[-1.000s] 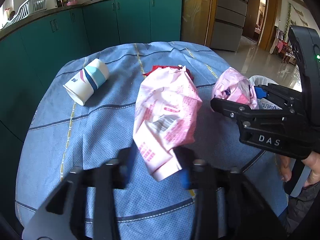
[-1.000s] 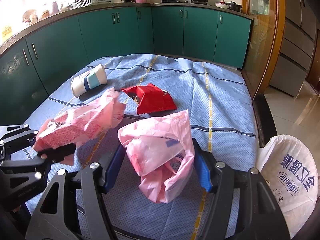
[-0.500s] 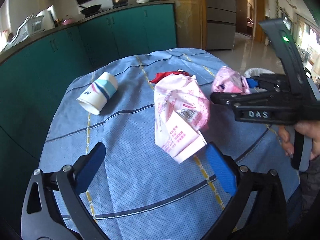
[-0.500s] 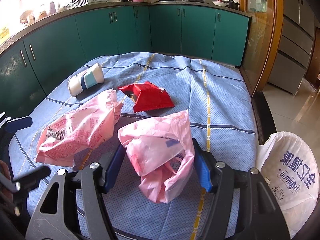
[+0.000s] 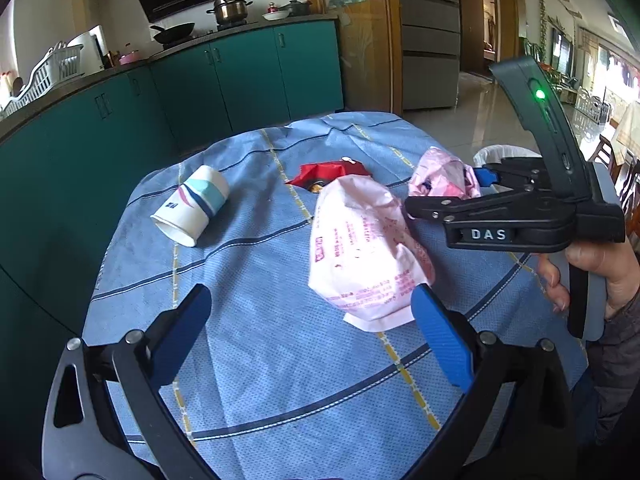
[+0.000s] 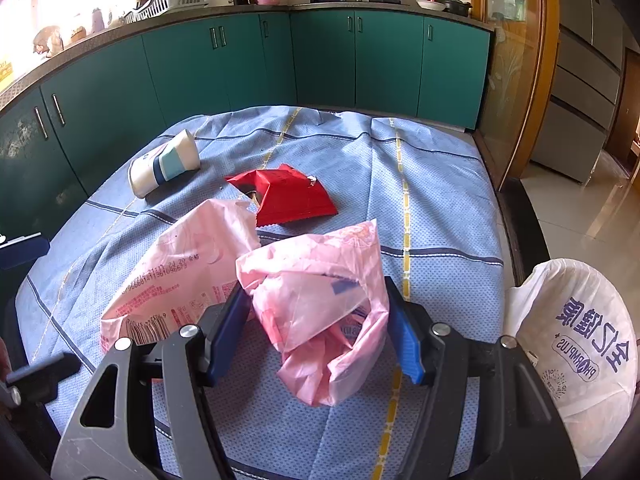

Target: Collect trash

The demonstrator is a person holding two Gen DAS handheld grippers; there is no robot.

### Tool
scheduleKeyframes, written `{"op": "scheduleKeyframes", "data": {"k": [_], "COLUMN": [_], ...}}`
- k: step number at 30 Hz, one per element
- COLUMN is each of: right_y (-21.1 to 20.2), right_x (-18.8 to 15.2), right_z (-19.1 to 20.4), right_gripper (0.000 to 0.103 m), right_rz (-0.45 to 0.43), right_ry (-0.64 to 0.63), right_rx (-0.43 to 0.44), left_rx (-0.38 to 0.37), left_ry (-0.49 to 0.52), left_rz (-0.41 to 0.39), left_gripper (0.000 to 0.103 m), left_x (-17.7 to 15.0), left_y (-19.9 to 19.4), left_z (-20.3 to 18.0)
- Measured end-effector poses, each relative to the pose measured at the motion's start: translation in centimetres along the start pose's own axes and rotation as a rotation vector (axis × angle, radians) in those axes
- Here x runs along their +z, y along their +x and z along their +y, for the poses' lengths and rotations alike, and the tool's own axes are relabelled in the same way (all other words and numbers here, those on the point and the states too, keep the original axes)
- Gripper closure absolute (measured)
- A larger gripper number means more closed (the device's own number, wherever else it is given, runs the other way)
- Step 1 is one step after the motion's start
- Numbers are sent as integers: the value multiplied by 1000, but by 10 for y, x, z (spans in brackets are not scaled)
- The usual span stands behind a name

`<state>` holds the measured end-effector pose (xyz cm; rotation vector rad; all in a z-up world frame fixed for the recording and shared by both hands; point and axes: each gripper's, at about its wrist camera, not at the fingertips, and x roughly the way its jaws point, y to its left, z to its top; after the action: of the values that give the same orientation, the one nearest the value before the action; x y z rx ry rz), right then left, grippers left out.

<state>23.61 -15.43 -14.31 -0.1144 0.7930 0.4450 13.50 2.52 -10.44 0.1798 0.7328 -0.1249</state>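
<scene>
Left gripper (image 5: 308,320) has released the pink wrapper (image 5: 362,252), jaws wide.

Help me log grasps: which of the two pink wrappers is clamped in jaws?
The crumpled translucent pink bag, clamped by the right gripper. The larger printed pink wrapper lies loose on the cloth before the open left gripper.

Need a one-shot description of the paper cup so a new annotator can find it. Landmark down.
Start at the table with the blue striped cloth in front of the teal cabinets. On its far left side, beyond the red wrapper and the pink printed wrapper, lies the paper cup. It is the only rigid item there: white with teal and navy bands, tipped on its side, apart from the crumpled wrappers.
</scene>
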Motion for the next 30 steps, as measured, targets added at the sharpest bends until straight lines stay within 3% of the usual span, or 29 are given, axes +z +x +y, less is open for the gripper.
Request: {"op": "scheduleKeyframes", "data": {"k": [5, 13, 16, 22, 24, 25, 26, 30], "right_y": [1, -6, -15, -18, -16, -15, -15, -14], "right_x": [-1, 0, 3, 2, 1, 1, 1, 2], "right_z": [0, -8, -22, -44, -43, -42, -40, -31], "right_gripper": [39, 39, 39, 39, 39, 39, 39, 39], "right_rz": [3, -18, -51, -52, -47, -45, -44, -49], "right_ry": [1, 24, 59, 126, 119, 115, 107, 79], "right_rx": [-4, -40, -101, -125, -120, -119, -115, -96], "left_rx": [-51, -183, -172, -144, -125, -123, -126, -133], "left_ry": [-32, 19, 42, 42, 47, 44, 30, -37], "left_rz": [0, 65, 118, 217, 218, 227, 237, 222], "left_gripper": [3, 3, 3, 5, 20, 38, 49, 71], "left_x": [3, 32, 41, 36, 31, 28, 26, 18], "left_y": [3, 33, 52, 87, 89, 90, 91, 82], "left_z": [15, -16, -34, -52, -52, -51, -48, -30]}}
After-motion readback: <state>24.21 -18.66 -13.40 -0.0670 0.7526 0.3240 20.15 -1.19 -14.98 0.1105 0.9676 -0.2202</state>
